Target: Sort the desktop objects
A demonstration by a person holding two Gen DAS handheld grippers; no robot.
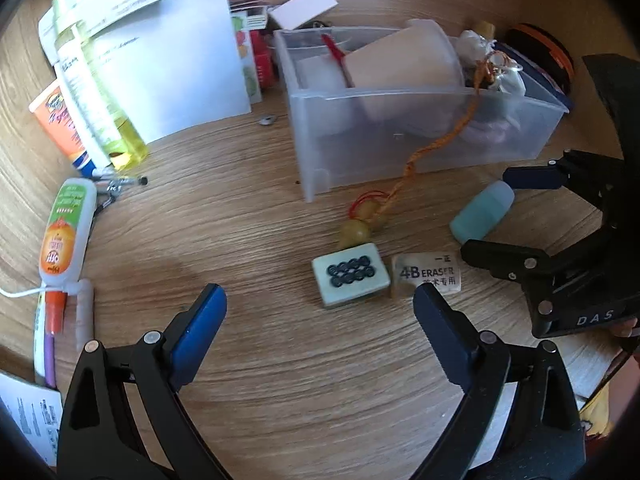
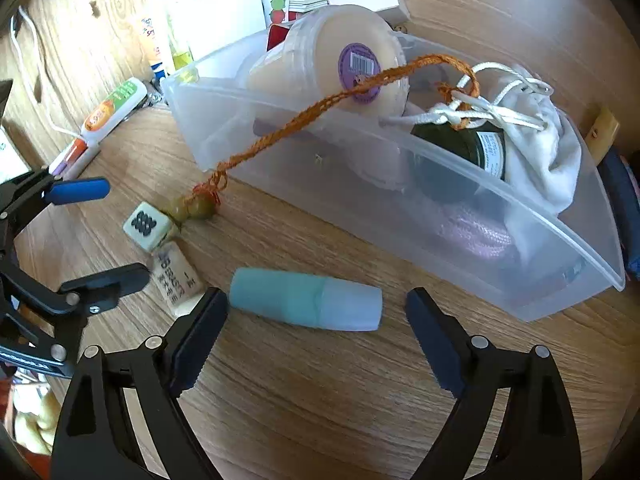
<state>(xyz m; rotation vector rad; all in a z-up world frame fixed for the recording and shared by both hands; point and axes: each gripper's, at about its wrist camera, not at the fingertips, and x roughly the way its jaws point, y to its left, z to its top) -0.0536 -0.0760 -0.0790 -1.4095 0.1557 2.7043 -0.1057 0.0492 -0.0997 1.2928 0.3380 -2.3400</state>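
Observation:
A clear plastic bin holds a beige cup, a white pouch and a dark jar. An orange cord with amber beads hangs out of it onto the wooden desk. A mahjong tile and a 4B eraser lie side by side. A teal tube lies on its side. My left gripper is open just before the tile. My right gripper is open, its jaws on either side of the tube.
At the left lie a glue bottle, an orange tube, a yellow bottle, pens and white papers. Cards and a white box sit behind the bin. A dark round object lies at the far right.

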